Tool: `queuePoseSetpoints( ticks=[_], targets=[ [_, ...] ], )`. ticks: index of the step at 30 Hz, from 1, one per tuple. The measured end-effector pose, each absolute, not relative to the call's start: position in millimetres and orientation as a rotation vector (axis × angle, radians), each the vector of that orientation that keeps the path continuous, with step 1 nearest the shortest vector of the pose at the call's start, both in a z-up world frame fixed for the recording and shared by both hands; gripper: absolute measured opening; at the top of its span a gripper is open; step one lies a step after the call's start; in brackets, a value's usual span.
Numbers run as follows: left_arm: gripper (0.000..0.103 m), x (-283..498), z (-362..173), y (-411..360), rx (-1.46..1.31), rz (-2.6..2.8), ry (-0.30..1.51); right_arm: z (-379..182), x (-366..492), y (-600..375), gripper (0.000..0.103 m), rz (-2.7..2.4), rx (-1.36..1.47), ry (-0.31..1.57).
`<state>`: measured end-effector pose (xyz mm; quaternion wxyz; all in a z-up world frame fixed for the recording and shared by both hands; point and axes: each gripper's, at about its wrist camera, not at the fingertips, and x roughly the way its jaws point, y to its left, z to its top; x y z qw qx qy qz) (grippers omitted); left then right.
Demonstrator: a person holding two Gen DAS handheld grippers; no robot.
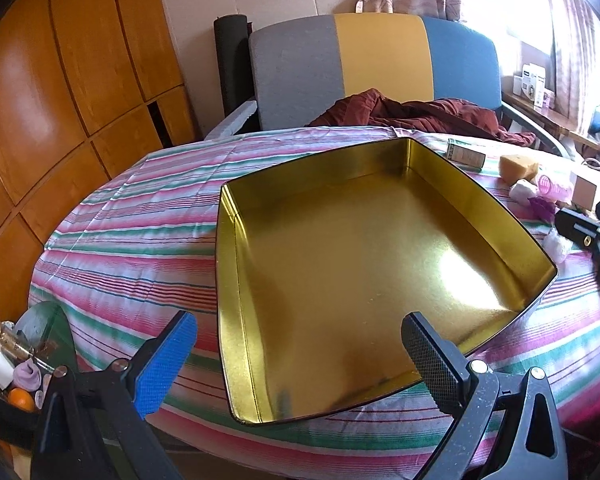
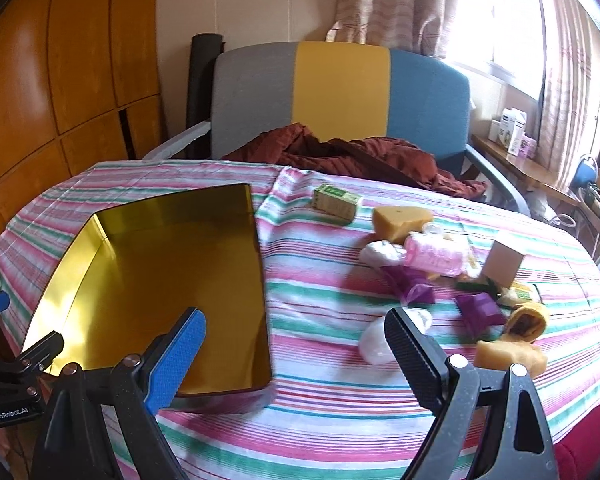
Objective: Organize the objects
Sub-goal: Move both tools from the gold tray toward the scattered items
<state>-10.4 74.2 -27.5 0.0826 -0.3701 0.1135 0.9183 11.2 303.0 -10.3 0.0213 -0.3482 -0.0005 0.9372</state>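
A large gold tin box (image 1: 236,264) sits open and empty on the striped tablecloth; it also shows in the right wrist view (image 2: 256,264) at the left. My left gripper (image 1: 300,356) is open and empty over the box's near edge. My right gripper (image 2: 296,352) is open and empty above the cloth, just right of the box. Loose items lie to the right: a green carton (image 2: 337,201), a yellow sponge (image 2: 400,218), a pink hair roller (image 2: 432,256), a brown cube (image 2: 503,266), purple wrappers (image 2: 480,310) and another sponge (image 2: 508,356).
A grey, yellow and blue chair (image 2: 340,92) with a maroon cloth (image 2: 340,156) stands behind the table. Wooden cabinets (image 1: 60,80) line the left wall. A bin of small items (image 1: 12,364) sits low at the left. A shelf (image 2: 540,168) runs under the window.
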Motion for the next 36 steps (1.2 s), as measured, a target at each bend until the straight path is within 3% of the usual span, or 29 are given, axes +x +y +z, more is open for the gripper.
queuePoseSetpoints(
  ticks=[21, 29, 36],
  targets=[
    [0.103, -13, -23, 104, -1.045, 2.682, 0.445, 13, 27, 451, 0.093, 2.645, -1.001, 0.254],
    [0.103, -17, -15, 121, -1.005, 2.655, 0.48, 19, 29, 502, 0.093, 2.56, -0.997, 0.244],
    [0.103, -23, -13, 142, -1.002, 2.594, 0.511, -11, 30, 547, 0.093, 2.493, -1.054, 0.507]
  ],
)
